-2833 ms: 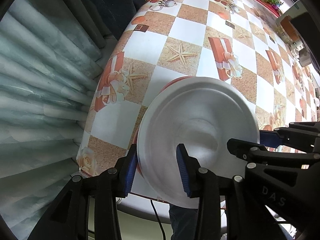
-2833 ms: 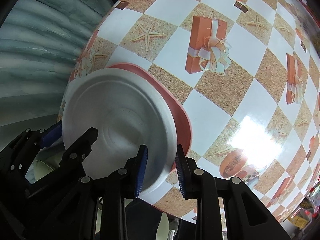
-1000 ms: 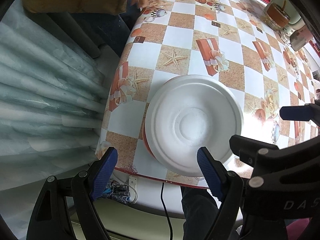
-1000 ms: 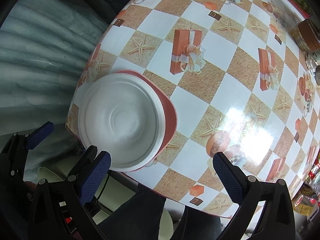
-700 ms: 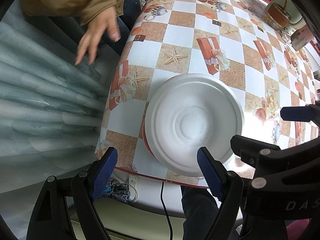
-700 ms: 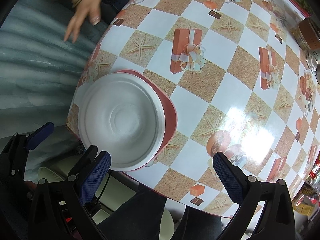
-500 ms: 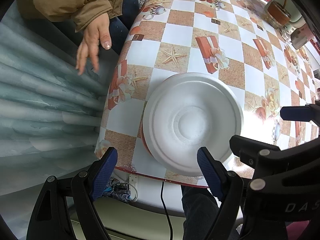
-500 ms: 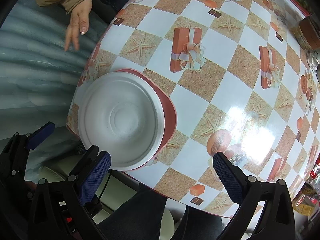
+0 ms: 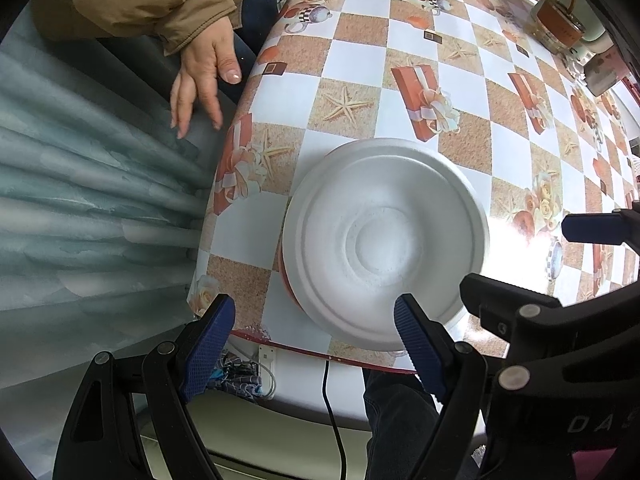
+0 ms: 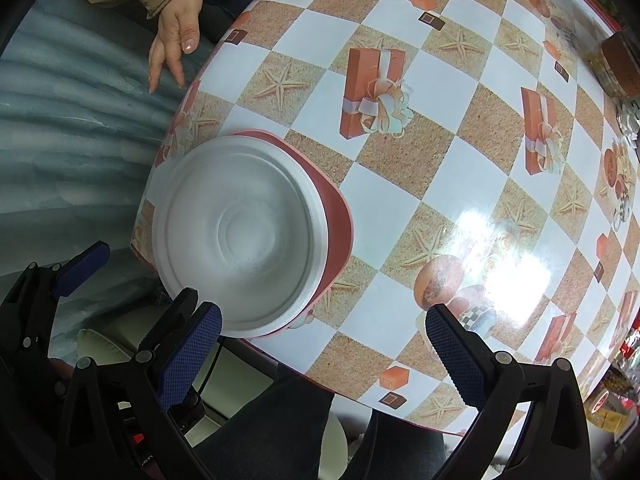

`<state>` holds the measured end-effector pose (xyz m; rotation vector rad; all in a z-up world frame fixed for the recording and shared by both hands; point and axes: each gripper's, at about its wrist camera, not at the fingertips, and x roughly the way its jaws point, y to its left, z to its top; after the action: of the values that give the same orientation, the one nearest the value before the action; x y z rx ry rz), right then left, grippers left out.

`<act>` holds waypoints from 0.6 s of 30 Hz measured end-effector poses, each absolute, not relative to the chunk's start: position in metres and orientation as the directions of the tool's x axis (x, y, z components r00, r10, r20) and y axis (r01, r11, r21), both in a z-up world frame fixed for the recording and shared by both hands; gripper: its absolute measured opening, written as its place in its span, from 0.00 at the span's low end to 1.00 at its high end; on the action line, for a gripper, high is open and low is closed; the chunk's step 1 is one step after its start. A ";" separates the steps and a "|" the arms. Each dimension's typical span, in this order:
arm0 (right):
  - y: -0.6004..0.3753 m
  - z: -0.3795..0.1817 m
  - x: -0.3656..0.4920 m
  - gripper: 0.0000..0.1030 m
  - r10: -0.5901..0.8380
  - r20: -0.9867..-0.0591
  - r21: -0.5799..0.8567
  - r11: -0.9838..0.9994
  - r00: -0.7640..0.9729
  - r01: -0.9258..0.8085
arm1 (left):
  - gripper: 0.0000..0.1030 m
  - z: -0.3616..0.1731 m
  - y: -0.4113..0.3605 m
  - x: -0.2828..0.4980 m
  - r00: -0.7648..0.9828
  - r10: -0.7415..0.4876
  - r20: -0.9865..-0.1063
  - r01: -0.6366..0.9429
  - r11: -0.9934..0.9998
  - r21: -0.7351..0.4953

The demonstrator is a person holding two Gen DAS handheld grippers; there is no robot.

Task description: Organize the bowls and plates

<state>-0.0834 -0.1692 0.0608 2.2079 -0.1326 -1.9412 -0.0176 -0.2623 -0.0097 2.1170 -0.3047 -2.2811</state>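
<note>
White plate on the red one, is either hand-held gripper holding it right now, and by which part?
Neither. The left hand-held gripper and right hand-held gripper are both open, apart from the white plate, which rests on the red plate.

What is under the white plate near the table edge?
A red plate lies under the white plate, its rim showing along one side. Anything else stacked beneath is covered.

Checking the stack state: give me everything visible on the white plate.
The white plate is round, matte and slightly grainy, like foam or pulp, with concentric moulded rings around a raised centre, which suggests it lies upside down. It rests on a red plate whose rim shows past one side. The stack sits near the table edge. No gripper touches it: the left gripper and the right gripper stand open above it.
</note>
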 end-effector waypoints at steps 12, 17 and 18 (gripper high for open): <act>-0.174 0.059 -0.082 1.00 -0.194 -0.971 0.206 -0.975 0.139 0.077 | 0.82 -0.013 -0.262 -0.016 -0.070 -0.151 -0.986 -0.109 -0.981 0.158; -0.175 0.061 -0.083 1.00 -0.195 -0.971 0.206 -0.976 0.136 0.075 | 0.82 -0.013 -0.263 -0.015 -0.075 -0.160 -0.984 -0.099 -0.981 0.167; -0.175 0.061 -0.083 1.00 -0.195 -0.971 0.206 -0.976 0.136 0.075 | 0.82 -0.011 -0.263 -0.015 -0.094 -0.160 -0.983 -0.099 -0.981 0.169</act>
<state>-0.0829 -0.1748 0.0609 2.2029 -0.1182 -1.9359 -0.0150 -0.2630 -0.0112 2.0862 -0.2980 -2.2737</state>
